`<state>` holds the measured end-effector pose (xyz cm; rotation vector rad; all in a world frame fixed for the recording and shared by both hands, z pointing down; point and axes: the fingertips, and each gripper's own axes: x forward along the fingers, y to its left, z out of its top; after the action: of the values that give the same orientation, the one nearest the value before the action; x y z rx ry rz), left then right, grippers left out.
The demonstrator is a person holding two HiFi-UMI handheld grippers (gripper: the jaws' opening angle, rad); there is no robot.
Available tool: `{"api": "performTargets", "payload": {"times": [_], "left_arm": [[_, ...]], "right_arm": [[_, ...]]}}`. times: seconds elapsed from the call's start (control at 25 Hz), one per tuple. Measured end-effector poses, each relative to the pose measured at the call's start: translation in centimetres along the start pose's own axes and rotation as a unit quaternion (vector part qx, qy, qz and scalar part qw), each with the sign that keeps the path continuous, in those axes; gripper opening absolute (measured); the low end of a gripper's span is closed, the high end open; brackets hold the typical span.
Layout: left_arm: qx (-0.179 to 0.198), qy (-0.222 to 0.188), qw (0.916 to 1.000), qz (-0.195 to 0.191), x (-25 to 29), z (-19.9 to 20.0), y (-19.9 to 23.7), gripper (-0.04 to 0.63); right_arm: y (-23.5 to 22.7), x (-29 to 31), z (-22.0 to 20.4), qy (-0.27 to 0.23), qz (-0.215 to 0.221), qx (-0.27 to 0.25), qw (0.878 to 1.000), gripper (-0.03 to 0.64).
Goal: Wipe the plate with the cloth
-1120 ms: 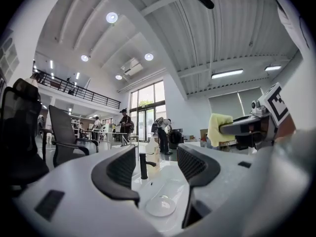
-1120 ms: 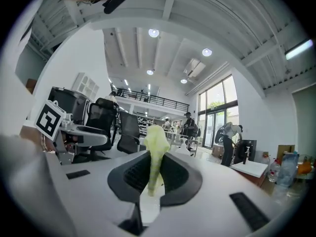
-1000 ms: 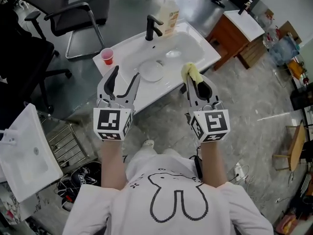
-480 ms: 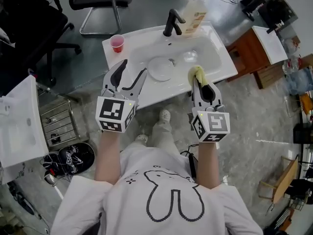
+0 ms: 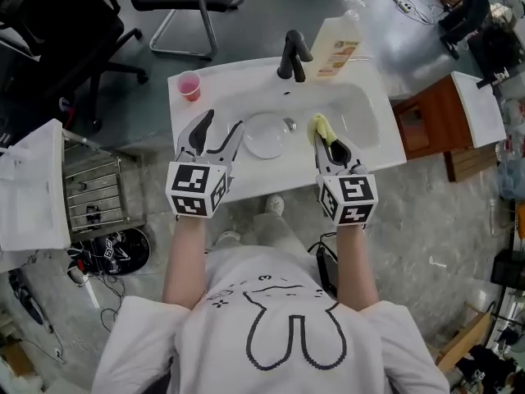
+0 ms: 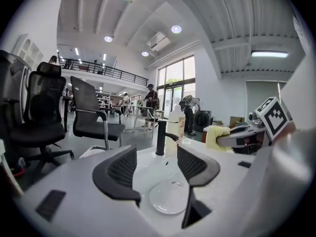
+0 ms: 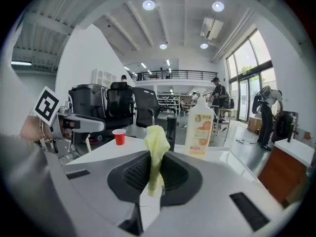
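Down in the white sink (image 5: pixel 373 142) the plate (image 5: pixel 267 135) lies flat by the drain, between the two grippers. The right gripper (image 5: pixel 326 139) has its jaws clamped on the yellow cloth (image 5: pixel 317 124), which pokes out just right of the plate, so I'd judge a short move leftward is needed. The left gripper (image 5: pixel 221 123) hangs wide open and empty at the plate's left edge. Its own view shows the plate beyond the jaws. The right gripper view shows only cloth, no plate.
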<state>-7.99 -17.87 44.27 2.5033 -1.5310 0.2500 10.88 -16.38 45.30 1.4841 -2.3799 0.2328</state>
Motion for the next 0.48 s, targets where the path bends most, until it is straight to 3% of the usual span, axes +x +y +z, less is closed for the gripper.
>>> {"api": "performTargets", "payload": {"times": [0.24,0.48], "left_arm": [[-0.029,0.065,0.9967,0.039,4.5,-3.6,0.5,0.261],[-0.062,0.128,0.9874,0.070,7.0,-8.0,0.9,0.259]], "right_arm": [[-2.4,5.7,-3.7,0.074,0.074,-0.012,0.994,0.049],[-2.0,9.7,-8.7,0.166,0.152,-0.032,0.974,0.049]]}}
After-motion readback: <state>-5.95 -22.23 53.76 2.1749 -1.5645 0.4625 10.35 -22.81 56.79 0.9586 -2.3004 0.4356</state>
